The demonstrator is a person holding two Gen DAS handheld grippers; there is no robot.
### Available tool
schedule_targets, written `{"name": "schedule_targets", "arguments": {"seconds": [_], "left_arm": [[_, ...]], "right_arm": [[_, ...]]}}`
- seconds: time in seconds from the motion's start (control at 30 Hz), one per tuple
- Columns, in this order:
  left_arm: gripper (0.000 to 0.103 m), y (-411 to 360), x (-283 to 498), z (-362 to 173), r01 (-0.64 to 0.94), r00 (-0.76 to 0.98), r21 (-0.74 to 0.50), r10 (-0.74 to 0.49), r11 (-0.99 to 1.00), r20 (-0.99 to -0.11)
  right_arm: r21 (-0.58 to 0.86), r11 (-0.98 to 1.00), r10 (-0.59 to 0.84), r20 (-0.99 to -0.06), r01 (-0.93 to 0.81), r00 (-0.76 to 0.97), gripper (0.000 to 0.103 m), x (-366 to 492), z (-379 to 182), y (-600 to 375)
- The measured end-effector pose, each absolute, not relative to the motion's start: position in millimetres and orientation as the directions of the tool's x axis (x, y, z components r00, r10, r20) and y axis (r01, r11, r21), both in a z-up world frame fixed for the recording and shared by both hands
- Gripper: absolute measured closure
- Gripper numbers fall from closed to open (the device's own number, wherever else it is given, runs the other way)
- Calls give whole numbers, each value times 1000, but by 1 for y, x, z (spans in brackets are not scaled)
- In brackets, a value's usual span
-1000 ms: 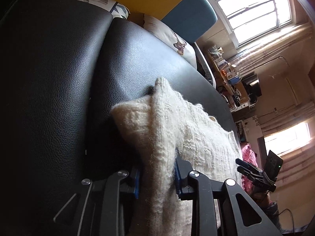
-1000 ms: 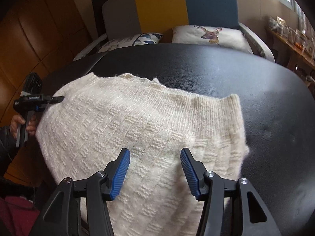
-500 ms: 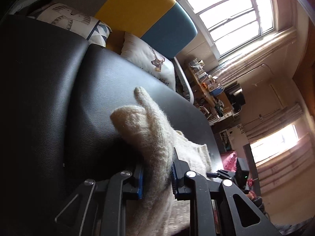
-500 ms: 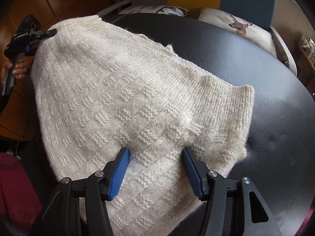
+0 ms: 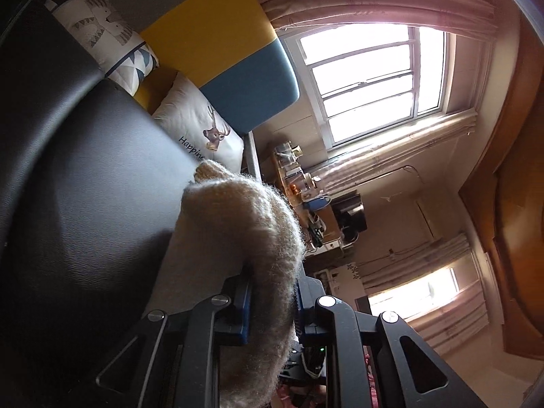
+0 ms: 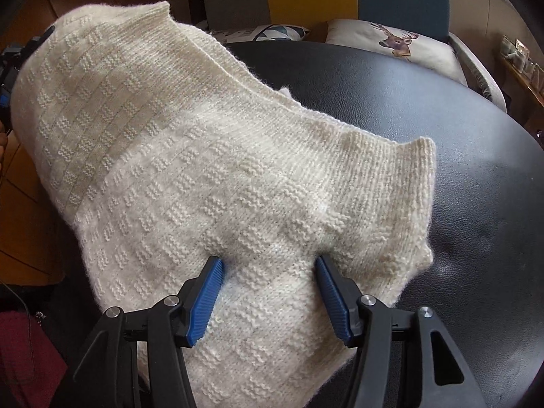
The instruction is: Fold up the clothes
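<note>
Fold barely begun, sweater [image 6: 210, 176] still spread
Left tongs [image 5: 272, 302] clenched its raised edge; right tongs [image 6: 268, 292] gaped over it on the tabletop [image 6: 459, 136]

The left gripper [image 5: 272, 306] has lifted its pinched edge of the sweater [image 6: 210, 176] up off the black table [image 6: 476, 187], toward 10 o'clock in the right view (fabric now sloping), while the right gripper [image 6: 268, 292] has pressed closer.
</note>
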State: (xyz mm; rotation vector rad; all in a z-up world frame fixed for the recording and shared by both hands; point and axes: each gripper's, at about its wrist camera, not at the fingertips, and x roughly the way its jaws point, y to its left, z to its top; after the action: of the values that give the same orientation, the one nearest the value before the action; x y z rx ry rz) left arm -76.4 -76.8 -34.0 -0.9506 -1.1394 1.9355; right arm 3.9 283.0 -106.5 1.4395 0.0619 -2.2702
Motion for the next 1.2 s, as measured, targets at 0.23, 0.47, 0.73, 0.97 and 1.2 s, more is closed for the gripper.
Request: {"name": "schedule_targets", "arguments": {"seconds": [0.23,0.47,0.73,0.97,1.2], "left_arm": [[86,2,-76,-13,-209,-450,-886,845,-414,-289],[94,92,-73,-40,-159,-341,-886,866,-436,-365],[103,158,-65,-60,-188,-247,-832,845,-522,-474],[99,125,-42,-9,-401,-319,-693,800,-600,-508],[53,85,23,-18,-643,-416,-241,596,-727,-687]], "right_arm": [[247,-889,-403,-820,385,-407,43,8,-108,283],[347,-856,-498,-752,383,-431,43,11,-112,296],[379,-835,-539,-707,397,-457,43,4,-116,290],[413,-818,-571,-668,400,-477,45,1,-120,299],[498,-793,-609,-636,351,-473,45,-7,-121,308]]}}
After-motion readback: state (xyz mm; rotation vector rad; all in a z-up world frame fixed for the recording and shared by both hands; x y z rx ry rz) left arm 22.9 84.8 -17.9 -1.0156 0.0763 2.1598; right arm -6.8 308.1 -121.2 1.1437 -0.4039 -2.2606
